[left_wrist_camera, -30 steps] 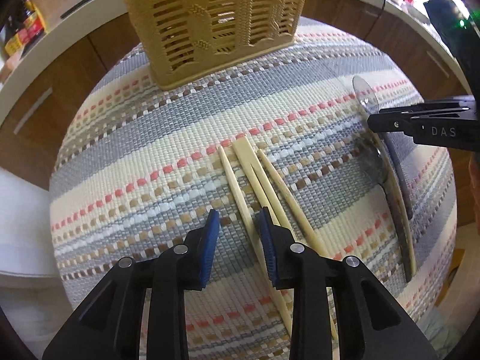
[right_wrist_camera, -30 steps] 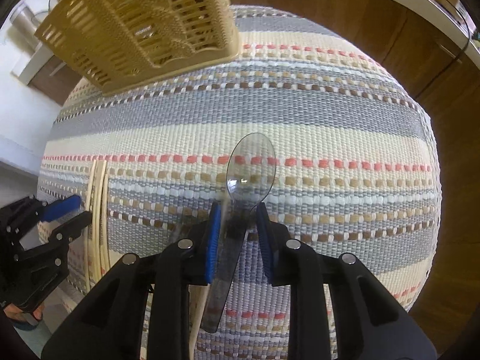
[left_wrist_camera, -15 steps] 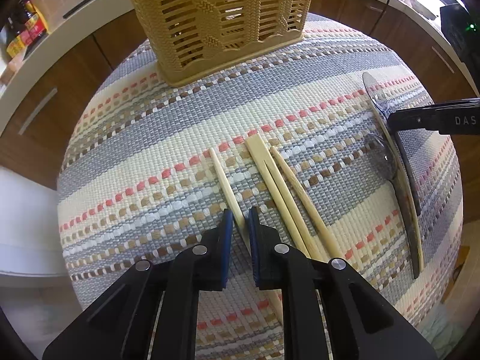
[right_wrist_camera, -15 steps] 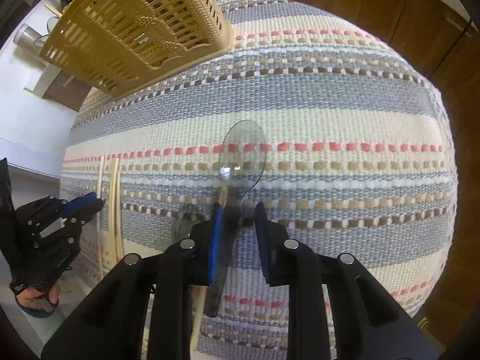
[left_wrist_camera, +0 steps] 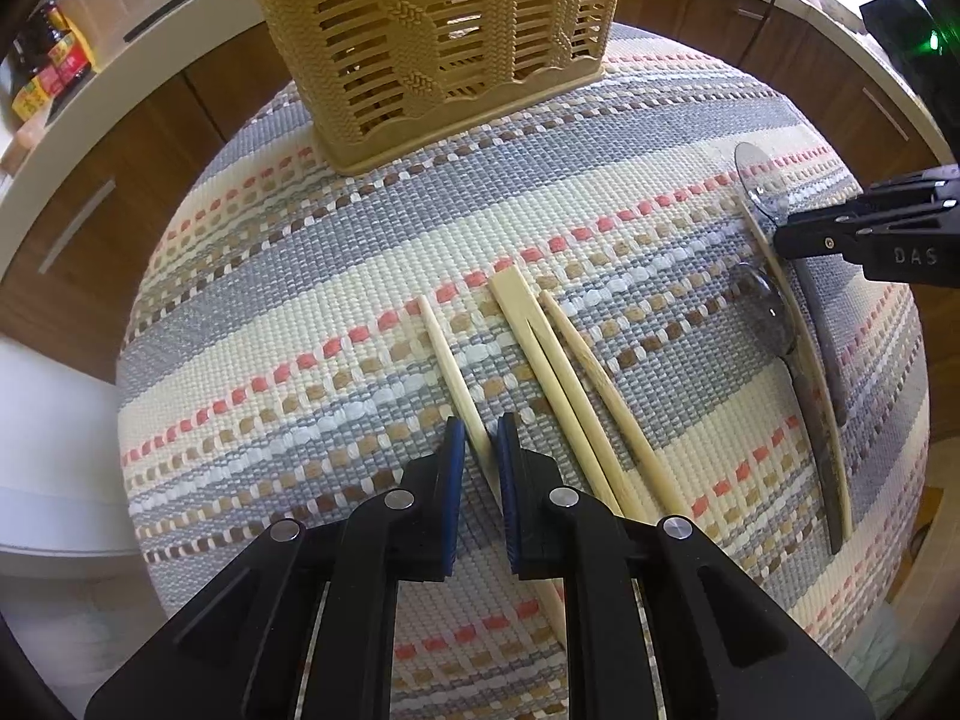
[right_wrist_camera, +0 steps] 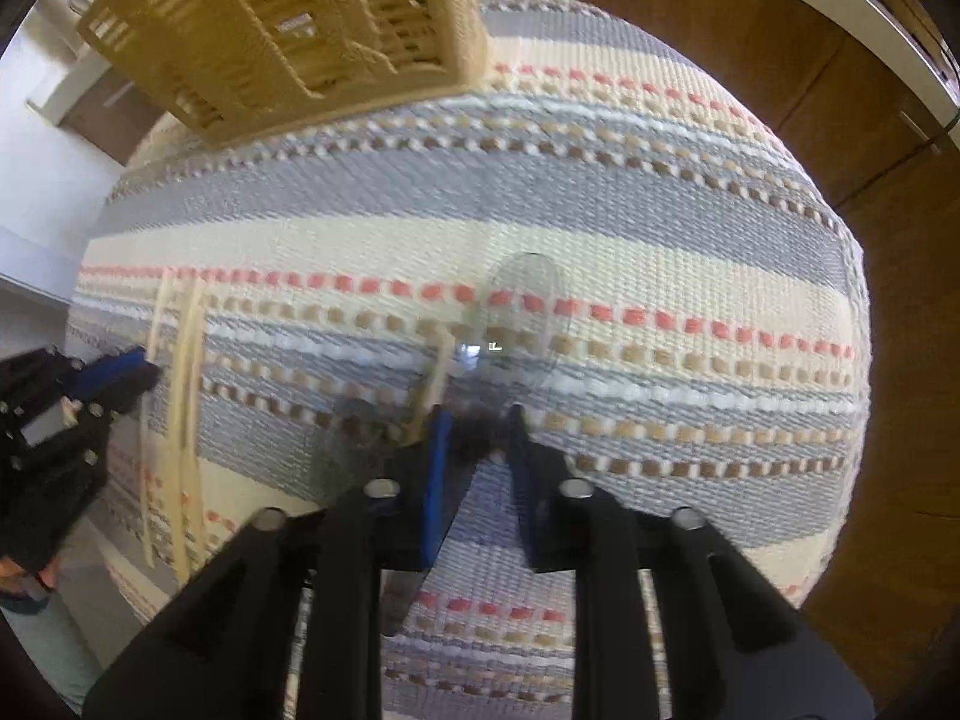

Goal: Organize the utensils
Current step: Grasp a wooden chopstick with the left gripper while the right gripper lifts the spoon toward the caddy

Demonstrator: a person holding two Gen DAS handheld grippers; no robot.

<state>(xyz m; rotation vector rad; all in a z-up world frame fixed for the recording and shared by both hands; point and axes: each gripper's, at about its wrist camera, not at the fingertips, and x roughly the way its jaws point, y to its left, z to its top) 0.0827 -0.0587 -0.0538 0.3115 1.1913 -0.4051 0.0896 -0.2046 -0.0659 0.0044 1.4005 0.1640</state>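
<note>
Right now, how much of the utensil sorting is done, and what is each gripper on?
Little looks done: I see no utensil in the tan slotted plastic basket, though its inside is mostly hidden. In hand: the left gripper is shut on one bamboo chopstick; the right gripper is closing around the clear plastic spoon. Left: three more chopsticks and a second clear spoon on the striped woven mat.

Mat (left_wrist_camera: 336,300) lies bare from 9 to 11 o'clock; basket (left_wrist_camera: 432,30) blocks 12, chopsticks (left_wrist_camera: 564,372) 3.

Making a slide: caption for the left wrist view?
Left gripper shut on a chopstick lying on the striped mat, yellow basket beyond.
</note>
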